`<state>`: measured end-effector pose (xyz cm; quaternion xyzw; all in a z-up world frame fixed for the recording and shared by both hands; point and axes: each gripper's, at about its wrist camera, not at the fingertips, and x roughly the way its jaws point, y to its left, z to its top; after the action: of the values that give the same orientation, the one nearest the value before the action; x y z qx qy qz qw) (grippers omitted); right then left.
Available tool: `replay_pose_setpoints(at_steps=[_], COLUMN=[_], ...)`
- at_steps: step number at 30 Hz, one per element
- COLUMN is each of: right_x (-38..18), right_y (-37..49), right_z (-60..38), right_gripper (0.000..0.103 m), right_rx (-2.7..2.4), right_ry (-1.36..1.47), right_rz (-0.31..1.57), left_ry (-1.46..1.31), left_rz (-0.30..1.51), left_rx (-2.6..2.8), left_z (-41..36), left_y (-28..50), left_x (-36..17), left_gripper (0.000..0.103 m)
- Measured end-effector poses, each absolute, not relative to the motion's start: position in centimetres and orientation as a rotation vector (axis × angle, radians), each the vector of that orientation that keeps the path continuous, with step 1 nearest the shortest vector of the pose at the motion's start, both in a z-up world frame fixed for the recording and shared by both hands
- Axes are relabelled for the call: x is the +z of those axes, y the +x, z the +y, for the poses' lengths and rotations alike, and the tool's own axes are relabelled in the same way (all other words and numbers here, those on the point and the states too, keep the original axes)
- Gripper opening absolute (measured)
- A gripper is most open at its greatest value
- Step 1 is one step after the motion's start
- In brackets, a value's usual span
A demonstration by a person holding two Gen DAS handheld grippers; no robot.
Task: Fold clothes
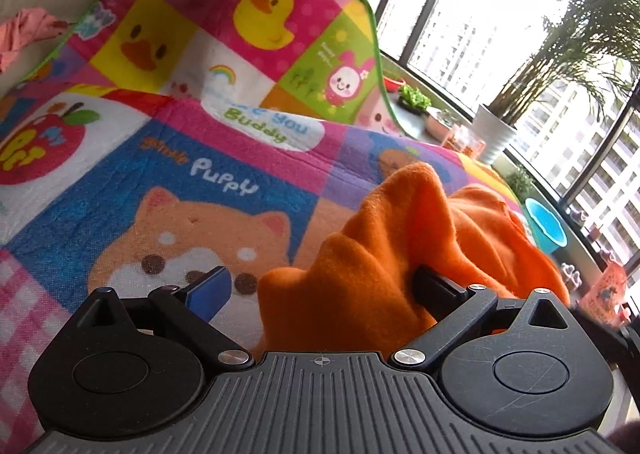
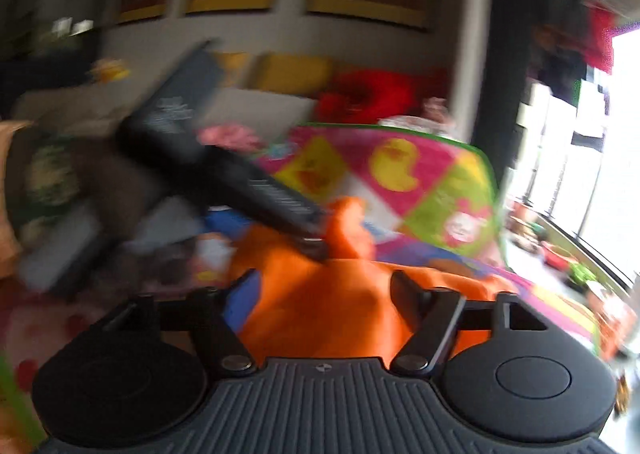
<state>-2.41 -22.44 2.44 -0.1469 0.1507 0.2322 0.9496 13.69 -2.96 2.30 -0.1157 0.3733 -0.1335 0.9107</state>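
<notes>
Orange cloth (image 1: pixel 360 266) bunches right in front of the left tongs (image 1: pixel 320 286), rising in a soft peak between the two fingers. These tongs stand wide: the blue-padded finger (image 1: pixel 212 286) sits clear of the fabric over the mat (image 1: pixel 192 190), while the black finger (image 1: pixel 436 286) is half buried in an orange fold. The pads do not press together on the cloth; whether the black finger merely touches it or hooks it cannot be told.

Beneath lies a bright cartoon mat, with a puppy panel under the blue pad and ducks and a pink rabbit farther back, where its green-edged far part stands up. Right of the mat runs a window ledge (image 1: pixel 460 122) with a white pot (image 1: pixel 496 134) holding a palm, and a blue bowl (image 1: pixel 546 226) nearer the cloth.

From the right wrist, the picture is smeared. The right tongs (image 2: pixel 320 294) are parted, the orange cloth (image 2: pixel 332 302) filling the gap beyond and below them; no pad visibly clamps it. The left tongs (image 2: pixel 316 242) reach in from the upper left as a dark bar, the tip meeting the top of the orange heap. The cloth rests on the mat (image 2: pixel 440 182), near its middle.
</notes>
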Motion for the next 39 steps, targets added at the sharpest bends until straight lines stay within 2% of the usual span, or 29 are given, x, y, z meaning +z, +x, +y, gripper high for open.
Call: replay_pose_setpoints(at_steps=[2, 5, 7, 11, 13, 14, 16, 21, 28, 34, 39], right_x=[1.9, 1.3, 0.9, 0.6, 1.0, 1.2, 1.4, 2.0, 3.6, 2.3, 2.5], right_y=[-1.9, -0.3, 1.1, 3.1, 3.5, 3.6, 4.3, 5.8, 7.0, 7.7, 6.2], right_z=[-22.1, -22.2, -22.4, -23.3, -22.9, -22.7, -21.7, -18.8, -20.0, -28.6, -32.0], right_gripper=[0.079, 0.088, 0.088, 0.071, 0.048, 0.042, 0.035, 0.027, 0.027, 0.027, 0.035], right_rx=[0.447, 0.444, 0.484, 0.536, 0.569, 0.587, 0.635, 0.804, 0.878, 0.718, 0.455], right_ry=[-0.305, -0.268, -0.22, -0.014, 0.048, 0.081, 0.138, 0.378, 0.619, 0.868, 0.61], right_rz=[0.332, 0.405, 0.482, 0.596, 0.603, 0.607, 0.633, 0.737, 0.689, 0.582, 0.495], left_ry=[-0.247, -0.255, -0.265, -0.291, -0.309, -0.316, -0.325, -0.35, -0.434, -0.384, -0.31], left_rz=[0.773, 0.778, 0.783, 0.774, 0.767, 0.761, 0.746, 0.705, 0.558, 0.572, 0.651], left_rx=[-0.274, -0.277, -0.281, -0.275, -0.269, -0.266, -0.253, -0.204, -0.202, -0.292, -0.376], left_z=[-2.9, -2.8, -2.7, -2.0, -1.1, -0.6, 0.7, 4.7, 7.8, 3.6, -1.8], left_y=[13.9, 14.0, 14.0, 13.7, 13.4, 13.2, 12.7, 11.0, 8.3, 9.3, 11.3], left_x=[2.2, 2.0, 2.0, 1.9, 2.1, 2.2, 2.6, 3.9, 8.3, 8.8, 7.5], left_gripper=[0.101, 0.102, 0.102, 0.102, 0.101, 0.101, 0.101, 0.101, 0.102, 0.102, 0.103])
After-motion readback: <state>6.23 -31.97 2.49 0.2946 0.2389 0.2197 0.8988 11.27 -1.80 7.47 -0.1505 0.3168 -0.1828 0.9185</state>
